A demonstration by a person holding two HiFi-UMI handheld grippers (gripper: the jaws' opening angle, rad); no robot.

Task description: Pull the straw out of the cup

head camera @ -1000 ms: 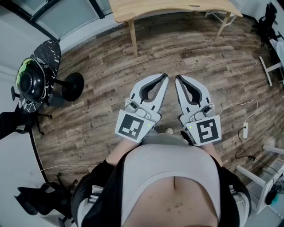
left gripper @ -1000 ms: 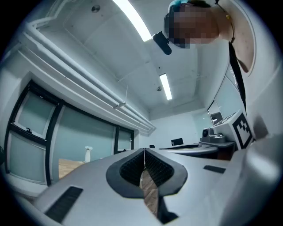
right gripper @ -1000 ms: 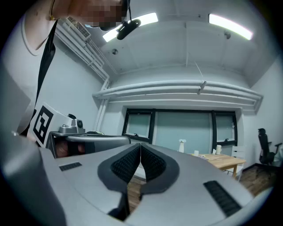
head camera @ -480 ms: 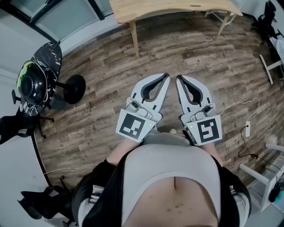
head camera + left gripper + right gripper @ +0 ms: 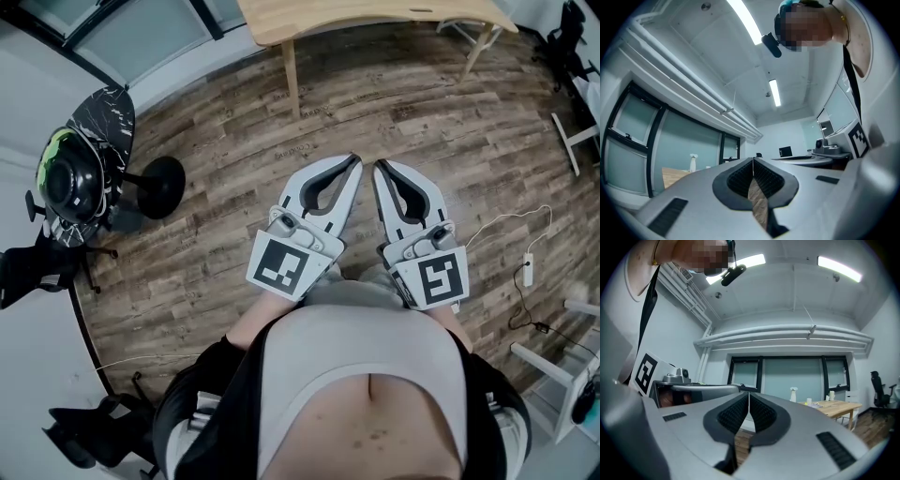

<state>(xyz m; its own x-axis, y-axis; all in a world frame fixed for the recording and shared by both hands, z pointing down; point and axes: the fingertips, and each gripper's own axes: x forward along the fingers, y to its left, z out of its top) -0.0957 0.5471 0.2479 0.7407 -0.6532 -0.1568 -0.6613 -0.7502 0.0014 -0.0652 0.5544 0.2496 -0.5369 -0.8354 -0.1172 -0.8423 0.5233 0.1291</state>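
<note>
The left tongs (image 5: 353, 161) and right tongs (image 5: 380, 167) are together, empty. This looks like the approach step; next they must reach the table (image 5: 375, 13) and find the cup.

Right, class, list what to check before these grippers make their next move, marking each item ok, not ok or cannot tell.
1. Left gripper empty: ok, jaws shut on nothing.
2. Right gripper empty: ok, jaws shut on nothing.
3. Cup and straw spotted: cannot tell; the small items on the wooden table are too small to identify.
4. Table within reach: probably not ok; it stands away across the floor.
</note>
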